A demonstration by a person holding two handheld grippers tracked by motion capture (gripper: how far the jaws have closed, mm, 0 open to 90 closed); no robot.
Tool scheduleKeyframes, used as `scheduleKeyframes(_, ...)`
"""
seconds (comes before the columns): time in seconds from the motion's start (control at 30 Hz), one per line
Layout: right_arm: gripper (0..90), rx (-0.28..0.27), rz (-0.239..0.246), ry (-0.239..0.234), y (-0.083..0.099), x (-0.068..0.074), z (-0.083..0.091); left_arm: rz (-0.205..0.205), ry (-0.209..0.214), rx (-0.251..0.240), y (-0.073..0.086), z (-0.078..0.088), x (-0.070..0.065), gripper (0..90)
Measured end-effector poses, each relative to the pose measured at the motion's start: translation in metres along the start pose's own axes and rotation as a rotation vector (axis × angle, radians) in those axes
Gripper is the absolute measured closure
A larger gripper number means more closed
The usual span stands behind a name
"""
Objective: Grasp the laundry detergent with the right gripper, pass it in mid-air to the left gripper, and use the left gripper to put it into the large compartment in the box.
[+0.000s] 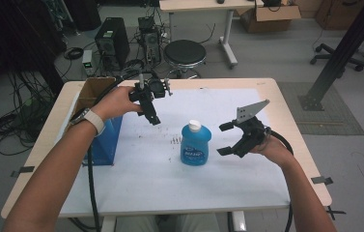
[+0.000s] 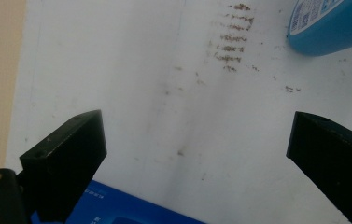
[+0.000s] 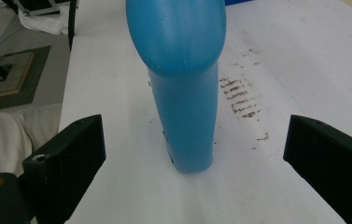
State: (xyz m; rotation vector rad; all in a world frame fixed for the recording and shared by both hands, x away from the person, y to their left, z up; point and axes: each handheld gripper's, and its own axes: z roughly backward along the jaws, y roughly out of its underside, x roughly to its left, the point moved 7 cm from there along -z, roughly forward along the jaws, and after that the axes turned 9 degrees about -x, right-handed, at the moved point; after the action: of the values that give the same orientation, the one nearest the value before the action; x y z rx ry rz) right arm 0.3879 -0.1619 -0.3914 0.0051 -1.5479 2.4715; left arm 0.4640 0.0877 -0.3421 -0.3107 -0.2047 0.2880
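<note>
A blue bottle (image 1: 195, 144) with a white cap stands upright on the white sheet (image 1: 170, 183) near the table's middle. My right gripper (image 1: 226, 138) is open just to the right of it, jaws pointing at it; in the right gripper view the blue bottle (image 3: 183, 84) stands centred ahead of the wide jaws, untouched. My left gripper (image 1: 153, 118) is held above the sheet to the left and behind the bottle, beside the blue box (image 1: 106, 140). Its jaws are open over bare sheet, with the bottle's (image 2: 327, 23) edge at the upper right.
The blue box stands at the table's left with a cardboard carton (image 1: 92, 94) behind it; the blue box's (image 2: 131, 210) top edge lies below the left jaws. Brown smudges (image 2: 232, 37) mark the sheet. A stool (image 1: 185, 53) and computers stand beyond the far edge.
</note>
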Motion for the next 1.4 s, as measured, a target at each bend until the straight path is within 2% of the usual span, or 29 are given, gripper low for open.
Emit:
scheduleKeyframes(0.47,5.4,-0.011,0.008,0.012,0.002,-0.001,-0.002,-0.004,0.003,0.004,0.000,-0.001,0.000,5.3)
scheduleKeyframes(1.4,5.8,-0.040,0.008,-0.002,0.005,0.000,-0.036,0.002,-0.001,0.007,0.001,-0.001,0.000,5.3)
